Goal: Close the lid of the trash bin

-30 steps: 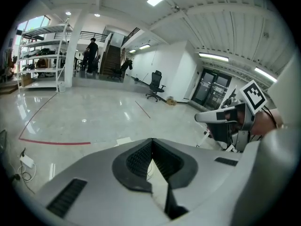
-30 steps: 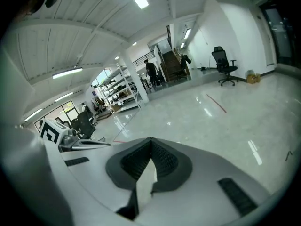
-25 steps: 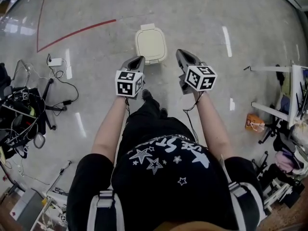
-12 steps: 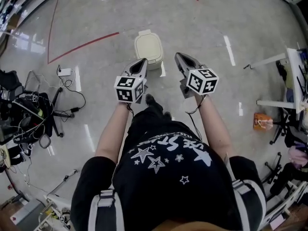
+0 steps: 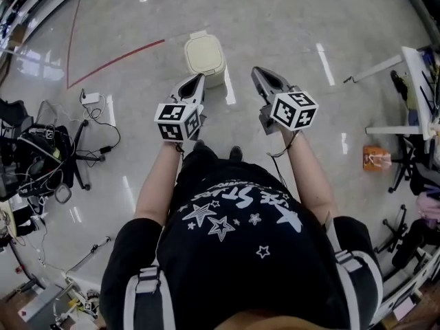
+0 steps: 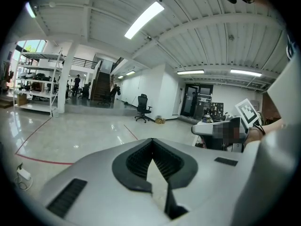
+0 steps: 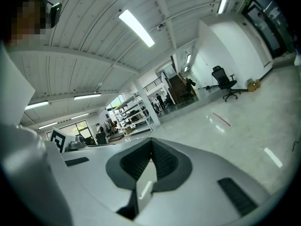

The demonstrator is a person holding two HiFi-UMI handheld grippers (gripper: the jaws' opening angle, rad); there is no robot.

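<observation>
The trash bin (image 5: 204, 56) stands on the glossy floor (image 5: 295, 26) straight ahead of me, cream-coloured, and its lid (image 5: 203, 49) looks to lie flat on top. A red line (image 5: 117, 56) runs across the floor to its left. My left tongs (image 5: 198, 82) hang in the air just short of the bin, pointing at its near edge. My right tongs (image 5: 257, 74) are off to the bin's right, clear of it. Both pairs are pressed together at the tips, with nothing between them. Neither touches the bin. A tangle of cables and stands (image 5: 41, 157) lies far to my left, and an orange packet (image 5: 375, 158) far to my right.
</observation>
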